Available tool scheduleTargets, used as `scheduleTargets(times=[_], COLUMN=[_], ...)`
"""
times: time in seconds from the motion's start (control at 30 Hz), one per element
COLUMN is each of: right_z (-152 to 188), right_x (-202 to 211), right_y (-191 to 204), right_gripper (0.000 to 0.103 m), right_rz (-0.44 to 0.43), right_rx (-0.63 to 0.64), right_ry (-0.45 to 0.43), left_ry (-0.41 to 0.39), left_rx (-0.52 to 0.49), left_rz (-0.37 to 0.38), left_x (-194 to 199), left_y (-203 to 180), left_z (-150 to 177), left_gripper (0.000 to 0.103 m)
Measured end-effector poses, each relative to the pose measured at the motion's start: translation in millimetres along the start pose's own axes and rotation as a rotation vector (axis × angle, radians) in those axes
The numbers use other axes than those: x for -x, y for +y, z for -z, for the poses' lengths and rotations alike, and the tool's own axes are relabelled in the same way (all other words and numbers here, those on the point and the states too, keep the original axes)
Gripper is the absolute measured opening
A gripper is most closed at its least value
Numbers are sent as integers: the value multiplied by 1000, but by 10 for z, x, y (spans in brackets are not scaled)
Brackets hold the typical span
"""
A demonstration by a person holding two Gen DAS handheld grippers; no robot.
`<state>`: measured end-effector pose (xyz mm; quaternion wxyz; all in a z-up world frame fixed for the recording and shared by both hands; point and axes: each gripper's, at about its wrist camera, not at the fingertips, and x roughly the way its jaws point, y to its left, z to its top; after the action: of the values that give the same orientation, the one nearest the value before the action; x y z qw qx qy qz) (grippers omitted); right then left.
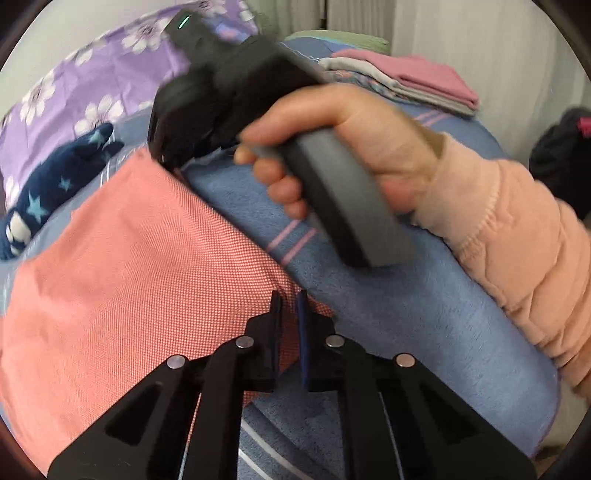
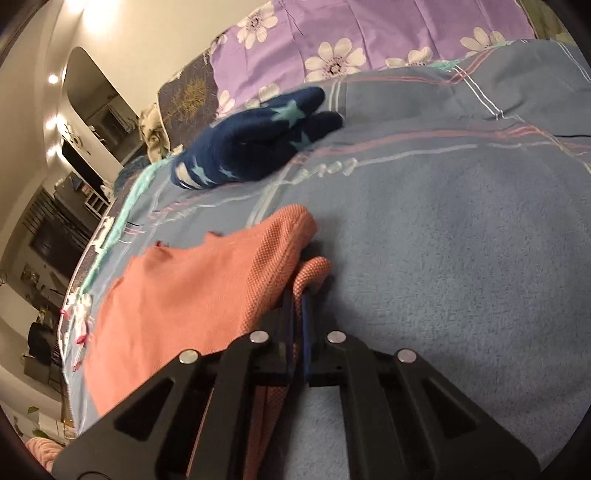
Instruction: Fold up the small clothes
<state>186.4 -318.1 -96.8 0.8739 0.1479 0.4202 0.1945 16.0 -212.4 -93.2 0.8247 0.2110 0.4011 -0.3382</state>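
Nearest in the left wrist view, the left gripper (image 1: 290,314) is seen with its fingers (image 1: 276,314) drawn almost together over the edge of the salmon-pink garment (image 1: 140,258); cloth appears to be pinched between them, though the contact itself is hard to make out. In the right wrist view, the right gripper (image 2: 295,310) is clenched on a rolled hem of the same pink garment (image 2: 192,291), a loop of which bulges out just beyond the fingertips. The garment is spread on the blue striped blanket (image 2: 443,258) of the bed, to the left of both pairs of fingers.

The step in hand is judged to be the lifting of one edge for a fold. It would be done well if both grips were kept at the same height and the edge carried over evenly, so that the cloth is laid flat without a twist; the bunched hem at the right fingers should be smoothed once released.

Beyond the left fingers, the person's hand (image 1: 351,147) and peach sleeve (image 1: 517,240) are seen holding the other gripper. Further off, a navy star-patterned sock (image 2: 251,147) lies well apart from the garment, so open blanket is left between them for the fold. Farthest, a stack of folded clothes (image 1: 406,81) and a purple flowered sheet (image 2: 369,33) mark the far limits.
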Motion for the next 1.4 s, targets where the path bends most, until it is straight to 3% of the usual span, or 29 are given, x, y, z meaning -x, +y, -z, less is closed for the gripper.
scheduleTargets(times=[0.1, 0.23, 0.33, 0.4, 0.47, 0.53, 0.63, 0.87, 1.03, 1.17, 1.27, 1.4], right_z=[-13, 37, 78, 128, 183, 245, 233, 320, 310, 288, 267, 291], right_x=[47, 309, 564, 623, 514, 207, 121, 77, 261, 464, 565, 486], right_y=[-84, -63, 139, 348, 457, 385, 255, 524, 477, 690, 1063, 1784], right_gripper=[7, 13, 13, 13, 20, 28, 28, 33, 46, 46, 46, 47], right_rz=[-34, 60, -32, -82, -40, 164, 148, 318, 359, 419, 403, 399], right_rx=[-42, -38, 35, 126, 180, 193, 166, 296, 199, 203, 264, 411], right_ry=[-21, -89, -109, -65, -21, 42, 39, 20, -7, -66, -105, -150], left_ry=[-1, -17, -27, -26, -31, -38, -62, -163, -220, -252, -260, -287], left_rx=[-9, 27, 56, 70, 105, 152, 187, 259, 383, 528, 653, 745], left_rz=[6, 37, 58, 72, 93, 117, 125, 3, -137, -249, -307, -306], left_x=[-15, -6, 7, 8, 28, 80, 265, 883, 1292, 1575, 1704, 1847], left_y=[-6, 73, 106, 112, 154, 205, 269, 726, 1271, 1816, 2175, 2475], left_z=[5, 49, 76, 74, 81, 112, 210, 587, 991, 1437, 1777, 2141], left_gripper=[7, 7, 8, 8, 9, 9, 10, 22, 35, 36, 35, 24])
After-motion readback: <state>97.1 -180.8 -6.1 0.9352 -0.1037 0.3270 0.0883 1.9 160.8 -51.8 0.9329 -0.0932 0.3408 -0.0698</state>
